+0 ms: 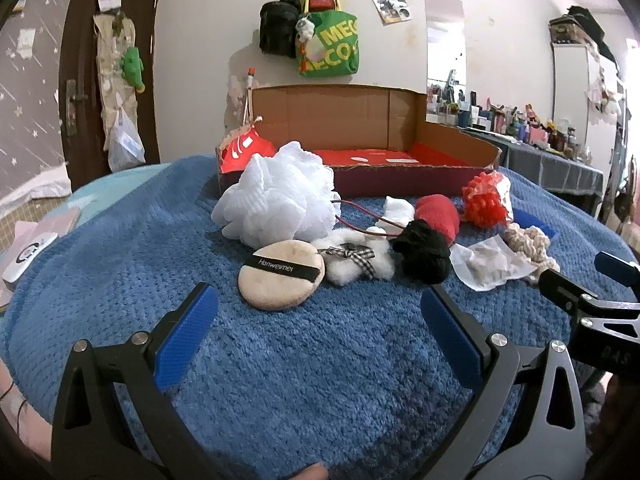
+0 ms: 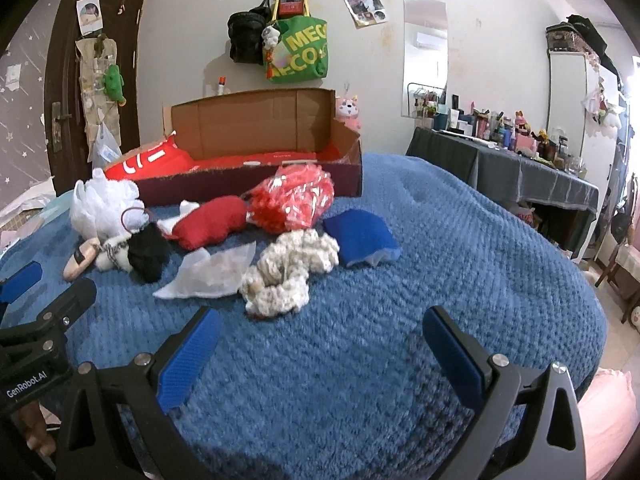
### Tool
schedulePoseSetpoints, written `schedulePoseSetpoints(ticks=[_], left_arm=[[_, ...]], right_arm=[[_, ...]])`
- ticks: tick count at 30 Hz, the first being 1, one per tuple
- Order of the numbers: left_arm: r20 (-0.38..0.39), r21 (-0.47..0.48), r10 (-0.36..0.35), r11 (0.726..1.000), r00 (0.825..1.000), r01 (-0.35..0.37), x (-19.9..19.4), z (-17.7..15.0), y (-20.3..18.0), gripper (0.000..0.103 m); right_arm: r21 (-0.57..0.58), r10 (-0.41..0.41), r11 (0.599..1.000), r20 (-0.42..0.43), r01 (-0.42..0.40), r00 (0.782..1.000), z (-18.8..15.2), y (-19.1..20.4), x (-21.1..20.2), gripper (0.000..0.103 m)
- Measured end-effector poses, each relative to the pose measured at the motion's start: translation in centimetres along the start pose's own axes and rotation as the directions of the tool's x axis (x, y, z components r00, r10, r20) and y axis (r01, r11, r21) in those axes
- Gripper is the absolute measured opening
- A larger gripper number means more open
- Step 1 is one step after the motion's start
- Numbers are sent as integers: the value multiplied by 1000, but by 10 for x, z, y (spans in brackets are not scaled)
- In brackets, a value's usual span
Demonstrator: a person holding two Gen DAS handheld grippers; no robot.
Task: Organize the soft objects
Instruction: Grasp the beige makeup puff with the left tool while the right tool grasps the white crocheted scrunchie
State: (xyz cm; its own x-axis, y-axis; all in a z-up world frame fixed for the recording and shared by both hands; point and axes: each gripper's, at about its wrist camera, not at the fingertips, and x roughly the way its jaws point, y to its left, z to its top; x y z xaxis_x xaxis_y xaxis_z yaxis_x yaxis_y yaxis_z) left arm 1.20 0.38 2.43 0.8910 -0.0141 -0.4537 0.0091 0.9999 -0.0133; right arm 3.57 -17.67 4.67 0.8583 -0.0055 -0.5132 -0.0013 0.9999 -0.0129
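Fingers [image 1: 204, 320] of both grippers spread empty, powder puff [image 1: 280, 276] and cream yarn [image 2: 288, 272] just ahead.

Fuzzy blue blanket [image 1: 300, 360] with a waffle-like texture. White mesh bath pouf [image 1: 280, 200]. Round beige powder puff [image 1: 280, 276] with a black band in white lettering. White fluffy piece with a black-and-white checked bow [image 1: 354, 256]. Black knitted item [image 1: 424, 254], red knitted item [image 1: 438, 212], cream crocheted item [image 2: 288, 268], blue folded cloth [image 2: 360, 240]. Brown cardboard box [image 1: 340, 120] with a red bottom.
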Motion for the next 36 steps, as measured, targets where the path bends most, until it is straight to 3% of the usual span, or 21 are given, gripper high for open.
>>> schedulePoseSetpoints(ticks=[12,22,25,27,29,33,36], left_arm=[[-114,-45,-24,999,993,19,22,23,26,103],[-198,-20,-75,997,977,72,42,36,32,100],[-224,-12,-104,994,969,104,48,38,32,86],[-252,-7,-131,991,959,133,54,38,30,63],[-272,-12,-151,988,950,153,58,37,29,61],[-257,-15,-164,986,952,166,55,37,29,48],[-245,-16,-169,985,955,170,51,37,29,44]], right_arm=[[16,3,1000,9,-3,1000,24,-4,9,103],[61,3,998,-63,1,998,32,-7,31,85],[77,19,997,-92,-12,996,30,-8,37,80],[87,41,996,-102,-32,994,31,-8,39,77],[86,67,995,-112,-57,991,29,-6,41,69],[110,171,981,-112,-159,979,27,-3,41,29],[96,200,977,-106,-191,974,27,2,37,22]])
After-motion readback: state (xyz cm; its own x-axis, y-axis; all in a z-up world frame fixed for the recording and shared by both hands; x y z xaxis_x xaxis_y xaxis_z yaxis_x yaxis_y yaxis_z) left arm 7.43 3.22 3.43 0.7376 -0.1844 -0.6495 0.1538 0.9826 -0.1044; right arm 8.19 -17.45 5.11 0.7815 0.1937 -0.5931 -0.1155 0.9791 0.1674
